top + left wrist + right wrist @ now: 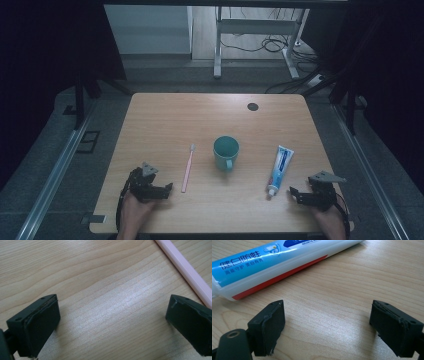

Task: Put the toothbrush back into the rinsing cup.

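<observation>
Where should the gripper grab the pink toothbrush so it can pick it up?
Probably mid-handle: the toothbrush lies flat, thin and straight, bristles at the far end. The left hand-held gripper, open beside it, could come from above, jaws across the handle.

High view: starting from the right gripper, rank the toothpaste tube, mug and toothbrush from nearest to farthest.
From the right gripper:
1. Toothpaste tube, just to its left, cap end closest.
2. Teal mug, at the table's centre.
3. Pink toothbrush, left of the mug, by the left gripper.

A lab-like recording room: dark curtains (45, 60), metal frame rails (55, 170), floor cables (272, 45).
</observation>
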`<state>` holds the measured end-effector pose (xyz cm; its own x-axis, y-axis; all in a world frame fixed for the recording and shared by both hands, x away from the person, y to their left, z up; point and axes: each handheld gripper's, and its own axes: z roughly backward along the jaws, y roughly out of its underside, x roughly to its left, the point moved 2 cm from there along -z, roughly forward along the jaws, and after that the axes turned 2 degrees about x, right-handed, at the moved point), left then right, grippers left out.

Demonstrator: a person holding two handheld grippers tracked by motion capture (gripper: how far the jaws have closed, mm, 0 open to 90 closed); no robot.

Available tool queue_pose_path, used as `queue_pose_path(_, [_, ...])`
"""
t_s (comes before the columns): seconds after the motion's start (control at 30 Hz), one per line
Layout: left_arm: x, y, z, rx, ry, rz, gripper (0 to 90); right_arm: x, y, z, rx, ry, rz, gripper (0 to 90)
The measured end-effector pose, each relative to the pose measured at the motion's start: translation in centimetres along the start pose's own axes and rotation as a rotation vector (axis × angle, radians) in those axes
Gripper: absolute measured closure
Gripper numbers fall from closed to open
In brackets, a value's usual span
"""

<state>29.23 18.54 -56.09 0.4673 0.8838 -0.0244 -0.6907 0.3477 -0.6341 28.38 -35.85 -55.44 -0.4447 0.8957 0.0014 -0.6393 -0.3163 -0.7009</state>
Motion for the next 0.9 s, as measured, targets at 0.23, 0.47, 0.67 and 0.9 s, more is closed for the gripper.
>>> queue_pose_path(0.23, [0.01, 0.0, 0.0, -0.001, -0.001, 0.002, 0.0, 0.0, 0.0, 0.0, 0.0, 0.0, 0.0, 12.8])
queue_pose_path(0.47, [0.0, 0.0, 0.0, -0.001, -0.003, 0.004, 0.0, 0.0, 0.0, 0.0, 0.0, 0.0, 0.0, 12.8])
queue_pose_path(0.67, [-0.02, 0.0, 0.01, -0.001, -0.005, 0.006, 0.0, 0.0, 0.0, 0.0, 0.0, 0.0, 0.0, 12.8])
queue_pose_path(0.9, [-0.06, -0.01, 0.12, -0.001, -0.005, 0.008, 1.7, 0.0, 0.0, 0.0, 0.0, 0.0, 0.0, 12.8])
